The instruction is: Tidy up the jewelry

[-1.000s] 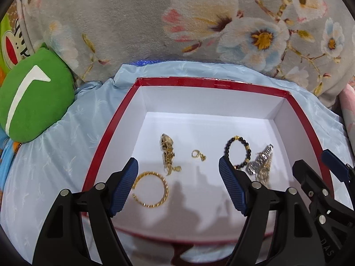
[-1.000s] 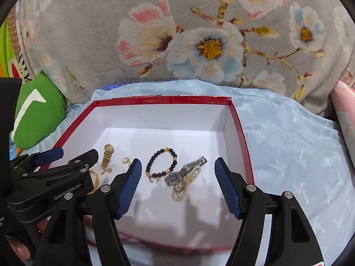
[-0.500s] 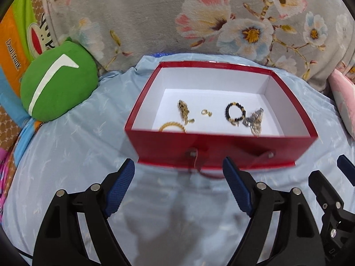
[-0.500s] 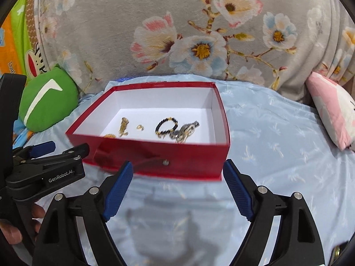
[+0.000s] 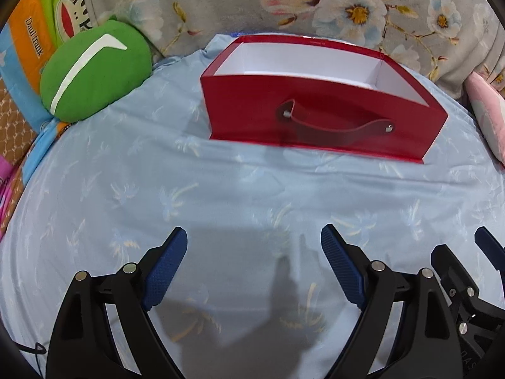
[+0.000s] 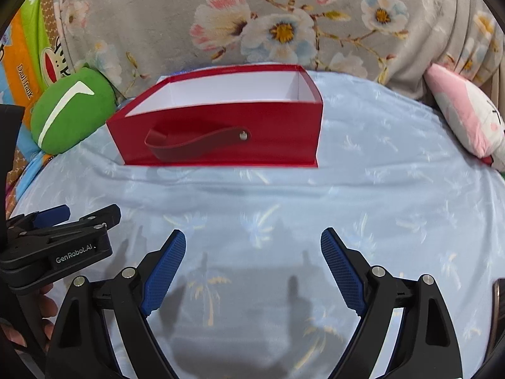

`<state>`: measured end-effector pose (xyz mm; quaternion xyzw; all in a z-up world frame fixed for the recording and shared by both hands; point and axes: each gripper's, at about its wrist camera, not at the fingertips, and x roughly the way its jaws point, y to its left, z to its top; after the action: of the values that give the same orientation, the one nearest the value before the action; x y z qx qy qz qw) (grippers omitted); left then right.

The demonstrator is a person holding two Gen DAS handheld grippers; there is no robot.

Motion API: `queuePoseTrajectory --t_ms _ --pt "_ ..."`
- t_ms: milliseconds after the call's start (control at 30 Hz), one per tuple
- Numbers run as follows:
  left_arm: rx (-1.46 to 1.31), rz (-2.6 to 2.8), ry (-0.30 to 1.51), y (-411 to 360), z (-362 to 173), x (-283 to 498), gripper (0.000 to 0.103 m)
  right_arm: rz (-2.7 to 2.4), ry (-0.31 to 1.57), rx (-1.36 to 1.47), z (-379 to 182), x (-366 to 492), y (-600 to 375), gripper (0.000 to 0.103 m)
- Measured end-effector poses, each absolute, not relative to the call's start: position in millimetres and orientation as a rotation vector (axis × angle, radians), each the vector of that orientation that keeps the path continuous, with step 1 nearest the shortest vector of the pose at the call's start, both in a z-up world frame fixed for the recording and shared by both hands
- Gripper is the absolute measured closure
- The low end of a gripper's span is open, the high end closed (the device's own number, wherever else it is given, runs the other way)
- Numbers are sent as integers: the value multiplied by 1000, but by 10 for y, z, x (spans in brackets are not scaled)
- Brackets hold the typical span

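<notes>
Near the far edge of the bed (image 5: 221, 189) sits the red box (image 5: 315, 120), contents hidden behind its wall, while left tool (image 5: 254, 265) and right tool (image 6: 252, 265) hover released and empty, so sorting looks finished.

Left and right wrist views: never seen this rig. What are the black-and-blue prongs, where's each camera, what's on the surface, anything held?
There is no robot arm: a person carries a two-finger gripper in each hand, with a fisheye camera on each looking forward along its fingers. The prongs at the bottom of each picture are that gripper's own fingers with blue pads.

The left gripper is open and holds nothing; the right gripper is too. Each also shows at the edge of the other's view.

Ahead, on a light blue sheet, stands an open red box with a white inside and a strap handle. Its near wall hides whatever is inside. A green cushion lies left of it, a pink pillow right, and floral fabric behind.
</notes>
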<state>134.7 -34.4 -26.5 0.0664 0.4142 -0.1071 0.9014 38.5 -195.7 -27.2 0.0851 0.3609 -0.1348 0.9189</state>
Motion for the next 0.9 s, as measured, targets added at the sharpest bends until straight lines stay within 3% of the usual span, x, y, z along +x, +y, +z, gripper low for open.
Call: queuePoseTrajectory --t_ms 267,633,900 --pt "139 -195 857 -288 -328 1293 19 -294 742 156 -311 381 -1882 17" --pt "134 -179 759 -403 69 1488 19 -308 637 131 231 671 -1961 17" --pt "123 -167 707 -529 273 1757 19 -308 600 140 325 968 -2066 17"
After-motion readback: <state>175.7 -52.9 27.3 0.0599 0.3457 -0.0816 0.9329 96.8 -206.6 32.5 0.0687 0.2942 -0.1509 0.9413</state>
